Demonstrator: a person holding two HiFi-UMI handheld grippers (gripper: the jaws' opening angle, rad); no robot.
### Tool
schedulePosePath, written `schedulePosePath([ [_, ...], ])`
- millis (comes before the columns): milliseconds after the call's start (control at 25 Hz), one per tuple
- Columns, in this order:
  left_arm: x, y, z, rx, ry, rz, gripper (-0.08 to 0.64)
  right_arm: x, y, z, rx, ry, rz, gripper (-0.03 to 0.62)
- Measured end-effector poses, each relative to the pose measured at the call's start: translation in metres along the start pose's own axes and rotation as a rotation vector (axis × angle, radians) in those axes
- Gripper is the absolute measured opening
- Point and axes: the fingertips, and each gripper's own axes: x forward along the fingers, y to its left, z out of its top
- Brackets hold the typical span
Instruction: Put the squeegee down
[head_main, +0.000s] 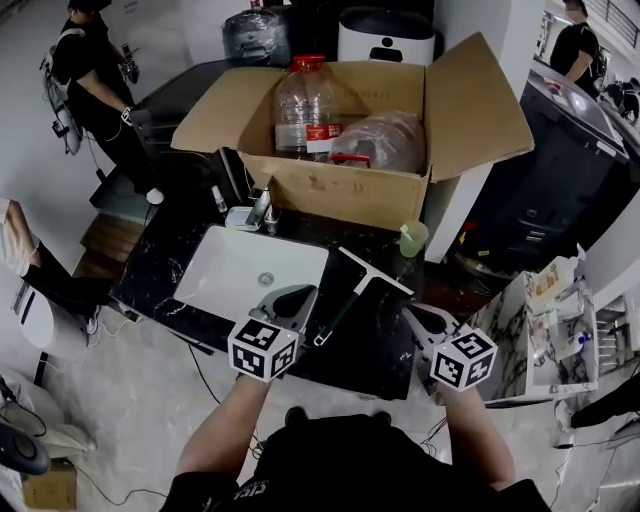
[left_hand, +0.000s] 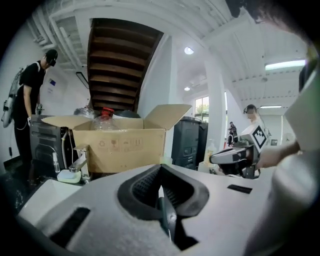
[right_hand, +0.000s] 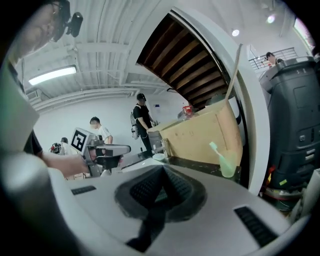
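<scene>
The squeegee (head_main: 352, 293), a black handle with a long pale blade, lies flat on the black marble counter (head_main: 385, 345), to the right of the white sink (head_main: 225, 262). My left gripper (head_main: 296, 297) hovers just left of its handle, with the jaws shut and nothing between them; in the left gripper view the pads (left_hand: 160, 167) meet. My right gripper (head_main: 415, 315) hangs to the right of the handle, apart from it. Its jaws (right_hand: 162, 168) also look shut and empty. Each gripper shows in the other's view: the right one (left_hand: 235, 156) and the left one (right_hand: 107, 150).
An open cardboard box (head_main: 350, 185) with plastic bottles stands at the back of the counter. A faucet (head_main: 262, 207) and soap dish sit behind the sink. A green cup with a toothbrush (head_main: 411, 240) is at the right rear. People stand at the left and the far right.
</scene>
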Motion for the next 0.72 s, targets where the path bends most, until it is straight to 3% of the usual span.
schedulePosePath([
  [200,-0.044,0.039,0.023,0.037,-0.052,-0.055,0.008,0.048,0.056,0.027,-0.007,-0.064,-0.013,0.005],
  [400,-0.078,0.086,0.050,0.043,-0.145,-0.019,0.008,0.074,0.107,0.052,-0.042,-0.106,-0.031,0.005],
  [520,-0.084,0.103,0.063,0.041,-0.169,-0.013,0.008,0.079,0.123,0.073,-0.080,-0.131,-0.038,0.005],
  [720,-0.078,0.114,0.084,0.121,-0.155,-0.013,0.008,0.080,0.132,0.117,-0.192,-0.161,-0.028,0.005],
])
